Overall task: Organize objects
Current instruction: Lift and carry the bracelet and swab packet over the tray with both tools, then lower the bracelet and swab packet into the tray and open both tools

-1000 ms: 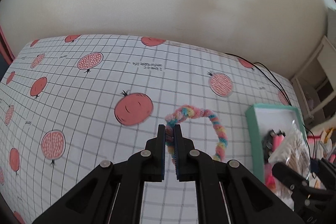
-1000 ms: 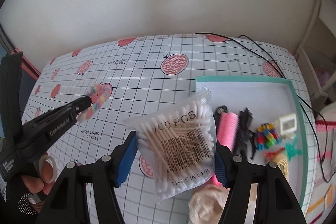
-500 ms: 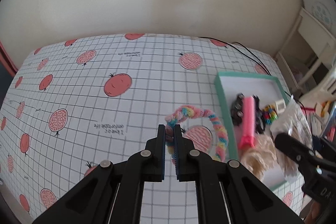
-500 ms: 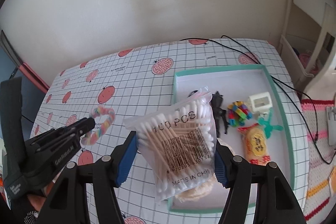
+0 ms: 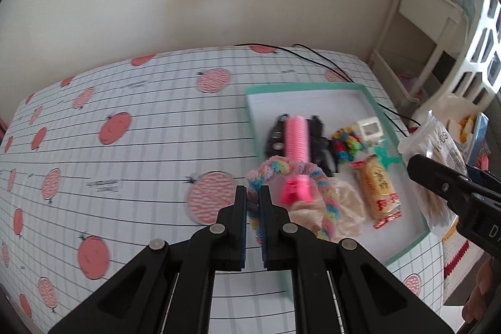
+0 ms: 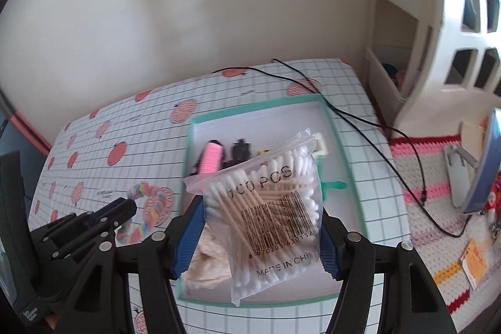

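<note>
Two claws, each loaded: left claw (image 5: 253,202) around scrunchie (image 5: 325,202), right claw (image 6: 256,227) around swab bag (image 6: 269,208).

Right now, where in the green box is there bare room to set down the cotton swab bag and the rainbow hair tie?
The far end of the green box, between its back rim and the pink roller, is bare. The near right corner, beside the snack packet, is also bare. The middle and the near left, around the beige scrunchie, are crowded.

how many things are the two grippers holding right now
2. The left gripper pinches the pastel rainbow braided fabric ring at the green-rimmed tray's near edge; the right gripper clamps the clear bag of cotton swabs above the tray.
</note>
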`<state>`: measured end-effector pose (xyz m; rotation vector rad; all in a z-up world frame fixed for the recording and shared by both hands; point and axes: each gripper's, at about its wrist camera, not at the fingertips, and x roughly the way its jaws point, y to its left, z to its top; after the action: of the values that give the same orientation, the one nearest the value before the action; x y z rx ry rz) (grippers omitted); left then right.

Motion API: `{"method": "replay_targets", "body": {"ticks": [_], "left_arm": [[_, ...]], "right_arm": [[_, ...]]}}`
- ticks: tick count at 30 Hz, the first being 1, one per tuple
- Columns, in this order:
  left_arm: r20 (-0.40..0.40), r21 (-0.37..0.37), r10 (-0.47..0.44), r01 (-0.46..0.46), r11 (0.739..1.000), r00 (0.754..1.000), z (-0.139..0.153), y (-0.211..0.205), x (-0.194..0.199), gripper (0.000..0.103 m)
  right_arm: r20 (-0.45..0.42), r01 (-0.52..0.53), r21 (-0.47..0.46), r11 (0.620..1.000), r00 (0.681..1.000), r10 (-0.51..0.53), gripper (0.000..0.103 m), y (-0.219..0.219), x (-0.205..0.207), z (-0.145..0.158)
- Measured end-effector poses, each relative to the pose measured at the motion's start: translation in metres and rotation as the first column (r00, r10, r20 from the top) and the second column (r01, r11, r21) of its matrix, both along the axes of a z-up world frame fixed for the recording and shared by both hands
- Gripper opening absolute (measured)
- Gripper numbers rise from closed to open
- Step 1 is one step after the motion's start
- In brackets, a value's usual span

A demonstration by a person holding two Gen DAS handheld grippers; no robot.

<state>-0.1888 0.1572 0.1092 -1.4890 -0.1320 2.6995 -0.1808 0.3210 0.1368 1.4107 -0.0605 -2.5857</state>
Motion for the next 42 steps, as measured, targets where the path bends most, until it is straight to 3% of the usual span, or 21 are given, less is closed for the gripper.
{"method": "replay_targets", "body": {"ticks": [13,29,38,39,42], "left_arm": [[0.004,0.066,-0.04,0.039,0.997,0.999,-0.017,0.041,-0.009,0.007],[-0.009,-0.006,-0.075,0.075,0.997,0.997,-0.032,0.062,-0.036,0.007],[0.013,-0.029,-0.09,0.091,0.995,0.996,-0.05,0.071,-0.05,0.008],[0.018,-0.028,-0.092,0.092,0.995,0.996,-0.052,0.072,-0.051,0.008],[0.031,-0.029,-0.099,0.099,0.995,0.995,-0.058,0.076,-0.051,0.008]], "right_arm": [[0.04,0.06,0.006,0.998,0.997,-0.06,0.067,0.031,-0.014,-0.03],[0.074,0.063,-0.023,0.998,0.995,-0.061,0.067,0.023,-0.05,-0.056],[0.097,0.055,0.007,0.998,0.994,-0.056,0.067,0.019,-0.061,-0.075],[0.097,0.117,0.01,0.993,0.988,-0.118,0.067,0.019,-0.061,-0.077],[0.102,0.114,0.018,0.993,0.988,-0.115,0.067,0.018,-0.062,-0.082]]}}
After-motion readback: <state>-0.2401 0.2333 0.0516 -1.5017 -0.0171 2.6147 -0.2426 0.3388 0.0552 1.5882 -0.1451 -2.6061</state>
